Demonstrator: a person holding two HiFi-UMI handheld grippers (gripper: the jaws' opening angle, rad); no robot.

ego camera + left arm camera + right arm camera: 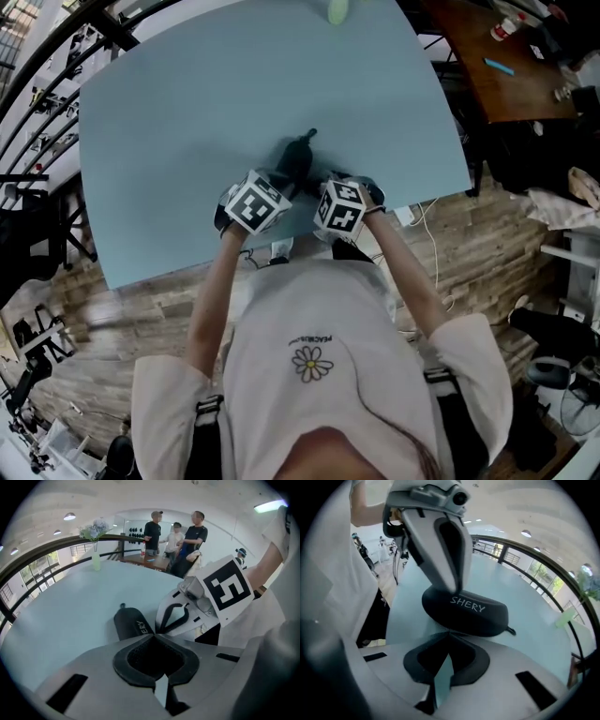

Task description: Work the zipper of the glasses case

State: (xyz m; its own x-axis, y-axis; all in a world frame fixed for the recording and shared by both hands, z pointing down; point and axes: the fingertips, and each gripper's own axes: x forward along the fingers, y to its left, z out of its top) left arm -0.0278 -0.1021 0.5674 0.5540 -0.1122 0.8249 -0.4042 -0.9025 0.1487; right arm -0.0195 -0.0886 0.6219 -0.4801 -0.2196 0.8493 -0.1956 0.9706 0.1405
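A black zip-up glasses case marked "SHERY" lies on the pale blue table, near its front edge. Its small zipper pull sticks out at the far end. In the left gripper view the case sits just beyond my left gripper, whose jaws are shut with nothing seen between them. In the right gripper view the case lies right ahead of my right gripper, also shut and empty. The left gripper comes down onto the case's top. Both marker cubes hide the case's near end in the head view.
A pale green vase with flowers stands at the table's far edge. Beyond it a brown table holds small items, and several people stand by it. A dark railing curves round the table. The front edge is close to my body.
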